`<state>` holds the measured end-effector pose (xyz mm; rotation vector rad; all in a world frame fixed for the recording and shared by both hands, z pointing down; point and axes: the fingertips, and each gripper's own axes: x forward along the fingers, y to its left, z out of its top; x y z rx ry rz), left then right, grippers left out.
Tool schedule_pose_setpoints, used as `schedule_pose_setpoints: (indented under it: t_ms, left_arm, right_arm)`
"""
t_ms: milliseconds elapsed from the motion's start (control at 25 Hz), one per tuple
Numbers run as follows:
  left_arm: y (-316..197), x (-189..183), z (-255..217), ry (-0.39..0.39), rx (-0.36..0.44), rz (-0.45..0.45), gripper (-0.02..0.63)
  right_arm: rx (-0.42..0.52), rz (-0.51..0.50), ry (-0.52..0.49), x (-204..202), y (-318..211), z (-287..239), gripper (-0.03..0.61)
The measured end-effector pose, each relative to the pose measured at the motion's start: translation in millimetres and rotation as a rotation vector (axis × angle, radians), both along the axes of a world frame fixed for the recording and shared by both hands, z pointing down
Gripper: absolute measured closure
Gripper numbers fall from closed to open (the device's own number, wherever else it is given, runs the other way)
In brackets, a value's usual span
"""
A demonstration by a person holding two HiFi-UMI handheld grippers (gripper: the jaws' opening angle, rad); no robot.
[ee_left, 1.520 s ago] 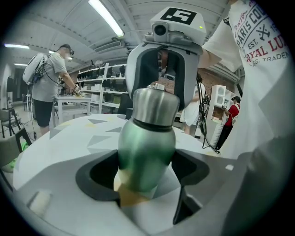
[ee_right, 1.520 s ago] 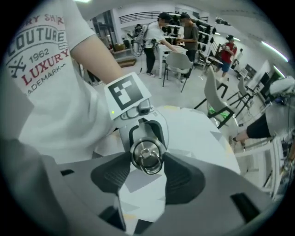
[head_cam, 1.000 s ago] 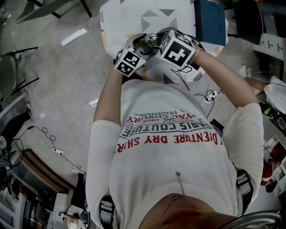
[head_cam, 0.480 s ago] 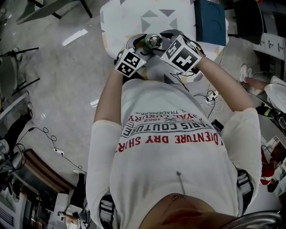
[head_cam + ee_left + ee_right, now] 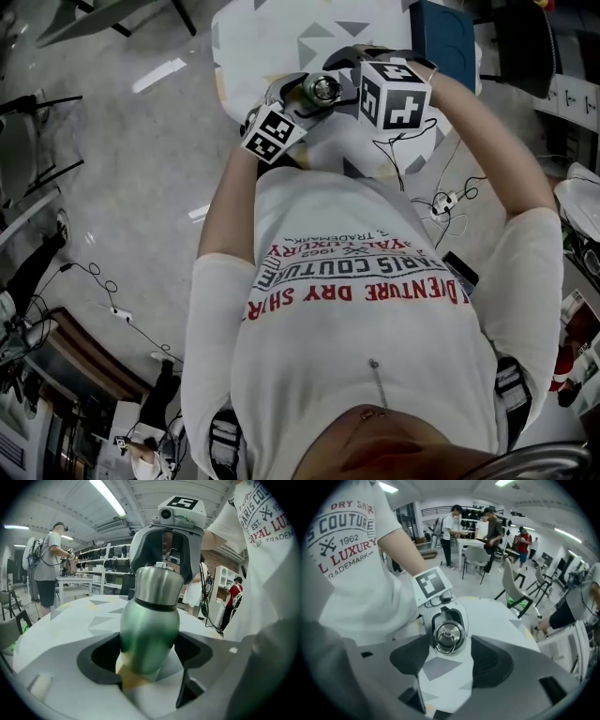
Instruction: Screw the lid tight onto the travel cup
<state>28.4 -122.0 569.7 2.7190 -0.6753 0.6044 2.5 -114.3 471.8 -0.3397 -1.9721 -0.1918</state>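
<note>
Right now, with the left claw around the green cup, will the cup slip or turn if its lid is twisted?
Probably yes: the cup looks smooth, glossy and round, so it may turn inside the left claw, which presses its curved sides. It seems stiff metal, unlikely to dent. The steel lid stands above the grip, so it could tilt.

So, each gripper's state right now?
Left gripper: closed on the green metal travel cup.
Right gripper: open, just widened, empty, off the silver metal lid.
</note>
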Motion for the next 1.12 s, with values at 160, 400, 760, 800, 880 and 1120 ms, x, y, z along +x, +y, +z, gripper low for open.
schedule_pose_setpoints:
  t_ms: [160, 400, 760, 800, 880, 1120]
  left_arm:
    - [0.4, -0.2, -0.2, -0.001, 0.001, 0.0, 0.248]
    - [0.7, 0.1, -0.6, -0.002, 0.001, 0.001, 0.247]
    - [0.5, -0.4, 1.6, -0.002, -0.001, 0.003, 0.247]
    - [0.3, -0.6, 1.5, -0.003, -0.001, 0.003, 0.248]
    - [0.1, -0.6, 1.0, -0.004, -0.001, 0.003, 0.247]
    - [-0.3, -0.4, 1.7, -0.004, -0.003, 0.002, 0.247]
  right_arm:
    - [0.024, -0.13, 0.032, -1.0, 4.0, 6.3, 0.31]
    - [0.024, -0.174, 0.039, 0.1, 5.9, 12.3, 0.341]
    - [-0.002, 0.001, -0.002, -1.9, 3.5, 13.9, 0.344]
    - [-0.003, 0.04, -0.013, -2.3, 2.9, 13.6, 0.344]
    - [-0.003, 0.123, -0.033, -2.6, 1.6, 13.2, 0.344]
    - [-0.025, 0.42, -0.1, -2.2, -1.3, 15.3, 0.344]
